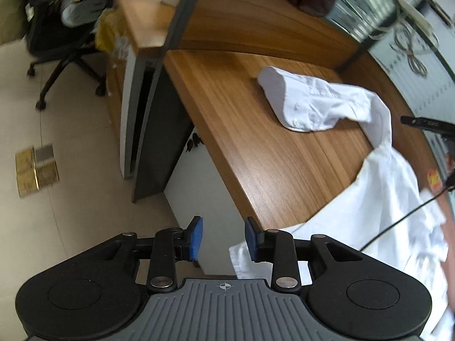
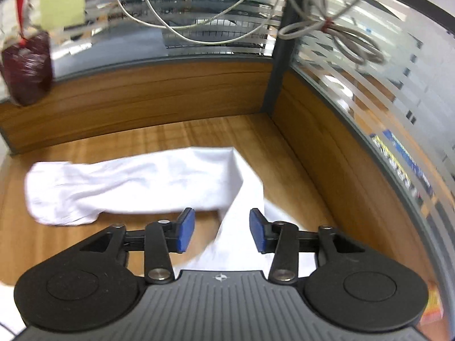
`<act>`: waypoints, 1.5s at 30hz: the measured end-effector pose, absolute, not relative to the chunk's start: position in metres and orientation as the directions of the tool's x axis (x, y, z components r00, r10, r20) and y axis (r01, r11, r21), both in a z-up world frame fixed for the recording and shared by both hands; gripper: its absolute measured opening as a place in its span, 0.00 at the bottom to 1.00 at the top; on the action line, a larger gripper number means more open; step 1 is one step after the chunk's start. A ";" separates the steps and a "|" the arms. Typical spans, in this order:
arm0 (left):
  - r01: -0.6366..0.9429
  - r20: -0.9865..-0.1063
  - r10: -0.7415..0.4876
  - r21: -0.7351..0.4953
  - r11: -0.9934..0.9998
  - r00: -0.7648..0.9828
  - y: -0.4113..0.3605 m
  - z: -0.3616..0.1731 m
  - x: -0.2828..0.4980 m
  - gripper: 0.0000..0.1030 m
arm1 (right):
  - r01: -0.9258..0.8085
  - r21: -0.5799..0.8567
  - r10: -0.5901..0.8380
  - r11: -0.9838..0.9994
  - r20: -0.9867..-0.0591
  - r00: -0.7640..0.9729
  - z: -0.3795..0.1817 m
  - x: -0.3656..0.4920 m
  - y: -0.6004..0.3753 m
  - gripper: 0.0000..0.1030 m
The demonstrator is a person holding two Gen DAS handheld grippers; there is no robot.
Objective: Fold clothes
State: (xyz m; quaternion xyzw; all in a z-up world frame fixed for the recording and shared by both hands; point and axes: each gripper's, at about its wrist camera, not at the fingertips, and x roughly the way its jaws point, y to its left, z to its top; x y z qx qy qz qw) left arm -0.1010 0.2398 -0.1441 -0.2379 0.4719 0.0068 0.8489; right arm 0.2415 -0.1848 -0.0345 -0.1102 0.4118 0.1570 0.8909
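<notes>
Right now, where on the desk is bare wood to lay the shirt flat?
The widest bare patch of the desk lies between its left edge and the white shirt's cuffed sleeve. A narrower strip runs between sleeve and wooden back panel. The right side, toward the glass partition, is crowded with cloth.

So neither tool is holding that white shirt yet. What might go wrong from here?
Three things, I'd guess. Part of the white shirt hangs over the desk edge, so a tug could slide it off. A thin black cable crosses the cloth and might snag. The sleeve is twisted across the desk, so folding now could trap wrinkles. Both the left gripper and right gripper are open.
</notes>
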 end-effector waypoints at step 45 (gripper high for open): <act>0.299 -0.755 -0.446 -0.337 0.893 0.480 0.044 -0.097 0.146 0.53 | 0.394 0.234 -0.069 0.889 -0.783 0.619 -0.124 0.083 -0.401 0.01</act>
